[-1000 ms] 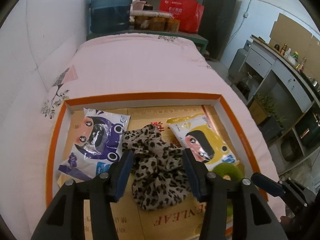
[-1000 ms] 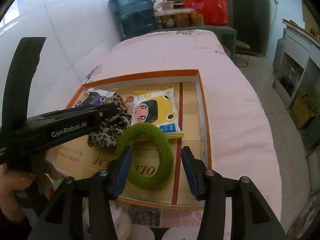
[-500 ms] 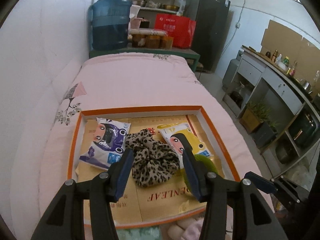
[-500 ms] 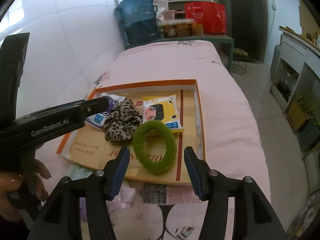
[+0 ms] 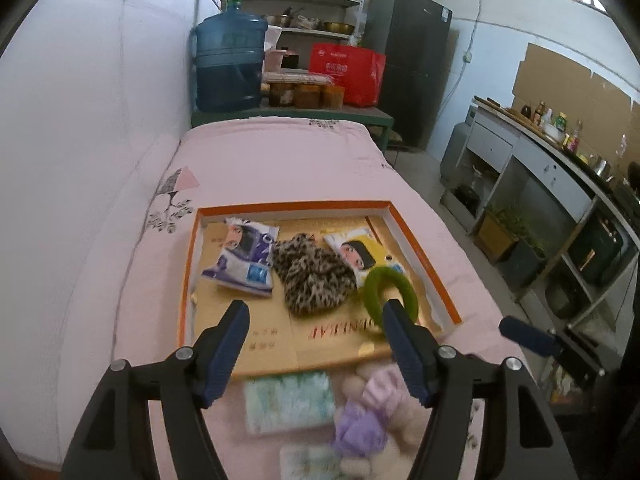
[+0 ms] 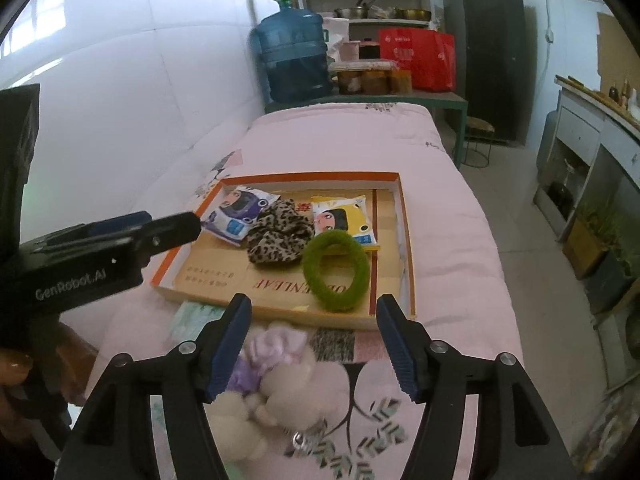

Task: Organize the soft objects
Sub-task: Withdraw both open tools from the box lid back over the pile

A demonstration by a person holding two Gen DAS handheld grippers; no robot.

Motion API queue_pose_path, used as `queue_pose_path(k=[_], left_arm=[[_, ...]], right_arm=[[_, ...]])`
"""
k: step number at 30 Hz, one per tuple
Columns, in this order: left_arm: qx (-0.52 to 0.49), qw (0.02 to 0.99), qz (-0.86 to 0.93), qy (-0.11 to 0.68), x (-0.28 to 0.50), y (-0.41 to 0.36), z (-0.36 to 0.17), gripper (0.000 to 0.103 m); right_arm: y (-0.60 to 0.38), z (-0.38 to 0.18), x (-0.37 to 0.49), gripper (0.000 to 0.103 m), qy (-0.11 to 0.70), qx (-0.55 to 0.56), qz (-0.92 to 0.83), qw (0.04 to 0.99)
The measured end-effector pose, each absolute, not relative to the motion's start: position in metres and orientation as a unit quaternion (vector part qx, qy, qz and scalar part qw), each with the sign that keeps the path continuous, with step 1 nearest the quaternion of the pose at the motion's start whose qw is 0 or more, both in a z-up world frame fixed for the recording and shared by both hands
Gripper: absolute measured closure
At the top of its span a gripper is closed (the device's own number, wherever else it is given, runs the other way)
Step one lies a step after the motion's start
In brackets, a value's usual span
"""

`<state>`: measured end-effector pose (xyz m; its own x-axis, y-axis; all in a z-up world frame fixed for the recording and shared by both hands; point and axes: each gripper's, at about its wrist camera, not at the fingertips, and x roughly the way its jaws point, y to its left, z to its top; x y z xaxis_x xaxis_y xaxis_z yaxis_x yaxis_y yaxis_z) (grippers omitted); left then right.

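Observation:
An orange-rimmed cardboard tray [image 5: 188, 276] [image 6: 408, 240] lies on the pink bed. In it lie a purple tissue pack [image 5: 244, 254] [image 6: 236, 216], a leopard scrunchie [image 5: 316, 276] [image 6: 278, 240], a yellow tissue pack [image 5: 360, 250] [image 6: 342, 216] and a green fuzzy ring [image 5: 390, 286] [image 6: 336, 270]. In front of the tray lie a pale green pack [image 5: 288, 400] [image 6: 192, 316] and a cream and purple plush toy [image 5: 368, 420] [image 6: 268, 372]. My left gripper [image 5: 314, 350] is open and empty above the tray's near edge. My right gripper [image 6: 312, 344] is open and empty above the plush toy.
A white wall [image 5: 80, 160] runs along the bed's left side. A blue water jug [image 5: 230, 64], jars and a red bag [image 5: 346, 74] stand on a bench at the far end. Cabinets [image 5: 540, 184] and potted plants line the right side across the floor.
Both grippers have pulled back and up from the tray, open and empty. The plush toy and the green pack in front of the tray have come into view.

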<state>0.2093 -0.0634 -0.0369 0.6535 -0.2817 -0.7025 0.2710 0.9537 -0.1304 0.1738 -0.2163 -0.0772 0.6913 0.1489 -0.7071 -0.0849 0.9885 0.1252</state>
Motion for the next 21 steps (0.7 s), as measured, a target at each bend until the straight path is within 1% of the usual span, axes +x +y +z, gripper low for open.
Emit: queue_pose_path(k=[5, 21], left_arm=[[0.005, 0.912, -0.145, 0.383, 0.181, -0.053, -0.033, 0.034], [-0.005, 0.928, -0.126, 0.351, 0.097, -0.017, -0.021, 0.034]], right_arm=[[-0.210, -0.072, 0.150, 0.036, 0.381, 0.035, 0.063, 0.922], [-0.187, -0.062, 0.076, 0.036, 0.365, 0.016, 0.100, 0.926]])
